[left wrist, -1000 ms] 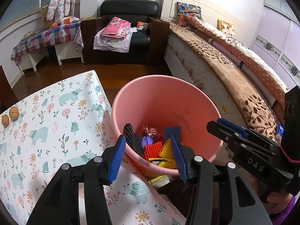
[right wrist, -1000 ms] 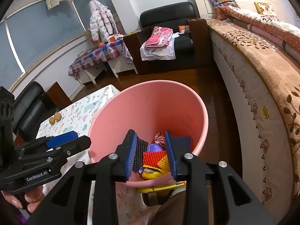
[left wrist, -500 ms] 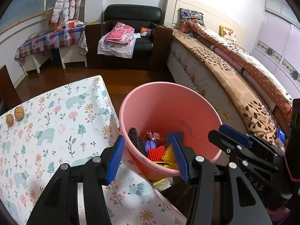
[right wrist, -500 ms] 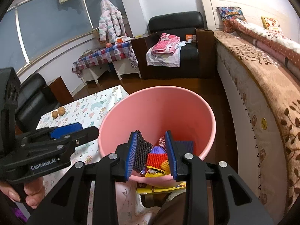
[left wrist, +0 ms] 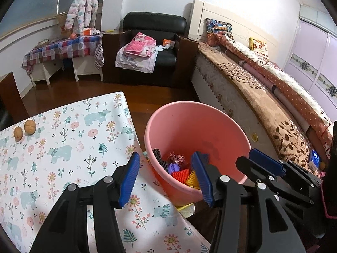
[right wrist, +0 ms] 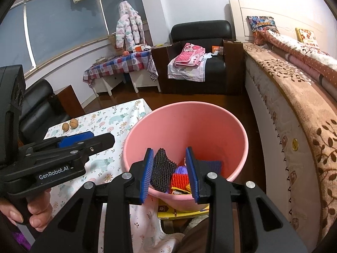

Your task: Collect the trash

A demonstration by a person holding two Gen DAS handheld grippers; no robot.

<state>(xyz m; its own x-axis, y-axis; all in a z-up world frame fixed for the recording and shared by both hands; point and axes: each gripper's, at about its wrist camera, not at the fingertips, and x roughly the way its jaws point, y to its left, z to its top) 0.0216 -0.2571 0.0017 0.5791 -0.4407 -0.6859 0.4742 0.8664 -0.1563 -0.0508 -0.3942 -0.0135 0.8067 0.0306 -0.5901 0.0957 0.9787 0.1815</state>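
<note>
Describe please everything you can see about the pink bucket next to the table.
The pink bucket is round, smooth and plastic-looking, widening from its base up to an open rim with no lid or handle in view. It stands upright beside the edge of the table's floral cloth, between the table and the bed. Inside lie foam nets in black, red, yellow and purple, filling only the bottom. A yellow packet shows under its base. Neither hand-held gripper touches it.

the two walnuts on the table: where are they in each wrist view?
Left wrist: walnuts far left, mid-height, on the floral tablecloth.
Right wrist: walnuts left of centre, above the left gripper.
Shared landmark: pink bucket, to their right in both.
</note>
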